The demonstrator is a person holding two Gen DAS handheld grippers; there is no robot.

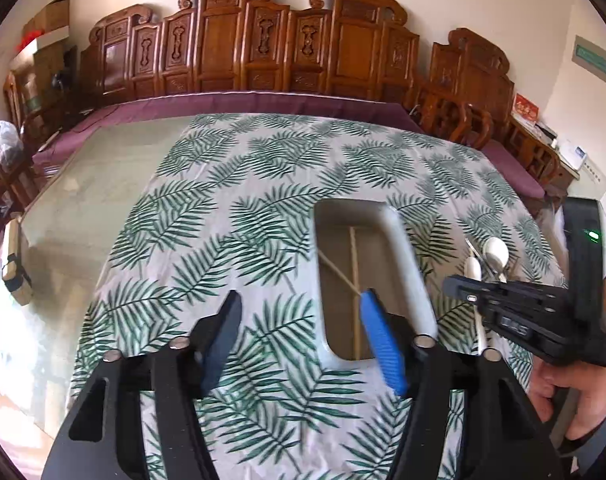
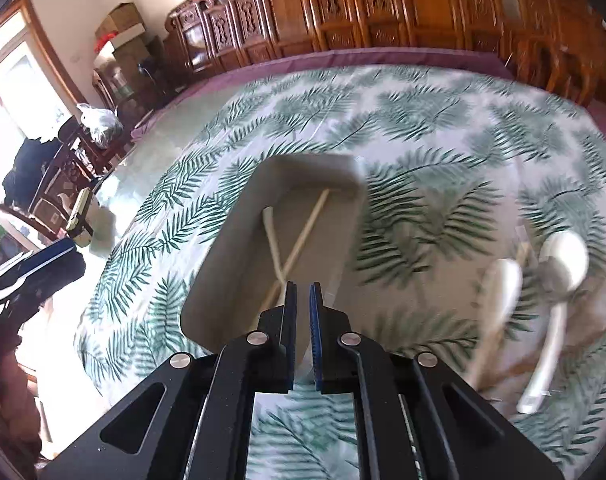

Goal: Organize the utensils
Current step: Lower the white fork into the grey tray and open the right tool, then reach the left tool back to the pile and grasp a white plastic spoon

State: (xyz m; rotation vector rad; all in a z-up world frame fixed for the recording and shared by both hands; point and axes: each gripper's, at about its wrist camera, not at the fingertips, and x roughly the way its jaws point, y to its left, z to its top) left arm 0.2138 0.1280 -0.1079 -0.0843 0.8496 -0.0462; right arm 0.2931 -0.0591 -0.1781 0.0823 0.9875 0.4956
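Note:
A grey rectangular tray (image 1: 403, 248) (image 2: 231, 248) lies on the leaf-print cloth with two crossed wooden chopsticks (image 1: 355, 264) (image 2: 293, 240) in it. Two white spoons (image 1: 495, 254) (image 2: 559, 280) and other utensils lie on the cloth to the tray's right. My left gripper (image 1: 299, 308) is open and empty, straddling the tray's near left rim. My right gripper (image 2: 302, 292) is nearly shut with nothing seen between the fingers, over the tray's near end; it also shows in the left wrist view (image 1: 515, 308), above the spoons.
The table (image 1: 91, 184) has a leaf-print cloth (image 1: 243, 208) over it, with bare surface to the left. A small block (image 1: 15, 268) (image 2: 79, 216) sits at the table's left edge. Carved wooden chairs (image 1: 263, 40) line the far side.

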